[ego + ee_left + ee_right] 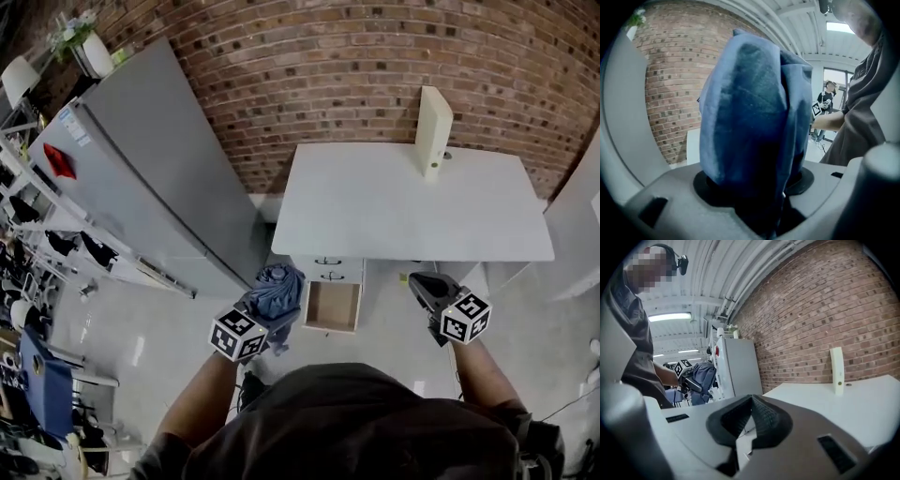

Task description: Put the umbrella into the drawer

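Observation:
The folded blue umbrella [277, 290] is a bundle of blue cloth held in my left gripper [265, 310], just left of the open drawer [333, 307]. In the left gripper view the umbrella [754, 108] fills the middle, and the left gripper [757, 185] is shut on its lower part. The drawer is pulled out of a small white unit under the table and shows a bare brown inside. My right gripper [419, 280] hovers to the right of the drawer, below the table's front edge. In its own view the right gripper [750, 401] is shut with nothing in it.
The white table [412, 202] stands against a brick wall, with an upright cream board [433, 127] on its far side. Two closed drawers [328, 267] sit above the open one. A tall grey cabinet [150, 169] stands at the left, with cluttered shelves [28, 225] beyond it.

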The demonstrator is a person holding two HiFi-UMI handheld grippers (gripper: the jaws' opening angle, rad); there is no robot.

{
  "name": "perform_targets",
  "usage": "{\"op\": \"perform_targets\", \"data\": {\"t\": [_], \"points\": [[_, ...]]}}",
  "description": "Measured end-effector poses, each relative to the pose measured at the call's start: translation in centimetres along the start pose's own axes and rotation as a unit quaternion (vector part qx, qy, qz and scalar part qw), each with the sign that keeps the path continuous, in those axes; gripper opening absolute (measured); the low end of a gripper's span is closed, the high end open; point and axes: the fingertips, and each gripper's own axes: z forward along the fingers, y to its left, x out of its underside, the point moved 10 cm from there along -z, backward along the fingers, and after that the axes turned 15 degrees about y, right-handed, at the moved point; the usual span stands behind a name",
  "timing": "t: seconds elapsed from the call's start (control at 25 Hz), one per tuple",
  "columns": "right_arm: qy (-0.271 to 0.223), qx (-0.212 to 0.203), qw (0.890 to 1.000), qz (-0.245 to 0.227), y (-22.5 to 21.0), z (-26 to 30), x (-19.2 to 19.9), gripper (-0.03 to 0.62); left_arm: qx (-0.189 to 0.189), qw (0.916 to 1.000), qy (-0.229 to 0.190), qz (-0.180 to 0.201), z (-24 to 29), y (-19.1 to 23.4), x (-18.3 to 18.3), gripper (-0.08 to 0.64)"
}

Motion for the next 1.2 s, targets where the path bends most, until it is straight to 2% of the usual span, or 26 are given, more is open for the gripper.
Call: {"op": "perform_targets", "data": {"t": [0.24,0.44,0.64,0.92,1.2], "points": [[0.016,0.071,0.997,0.016,4.0,6.3,4.0,-0.008,0.058,0.9975,0.02,0.035,5.1,8.8,5.9,0.255],[0.024,0.113,0.992,0.048,5.5,14.4,8.4,-0.008,0.097,0.9899,0.079,0.066,11.5,14.9,11.8,0.255],[0.066,0.13,0.987,0.071,4.2,19.1,13.5,-0.008,0.134,0.9823,0.115,0.062,18.5,16.1,15.3,0.254],[0.087,0.123,0.986,0.076,-0.3,24.3,22.3,-0.008,0.126,0.9771,0.16,0.061,29.5,17.5,20.2,0.253],[0.098,0.121,0.985,0.07,-4.2,29.1,31.5,-0.008,0.125,0.9633,0.21,0.11,41.8,18.4,24.4,0.255]]}}
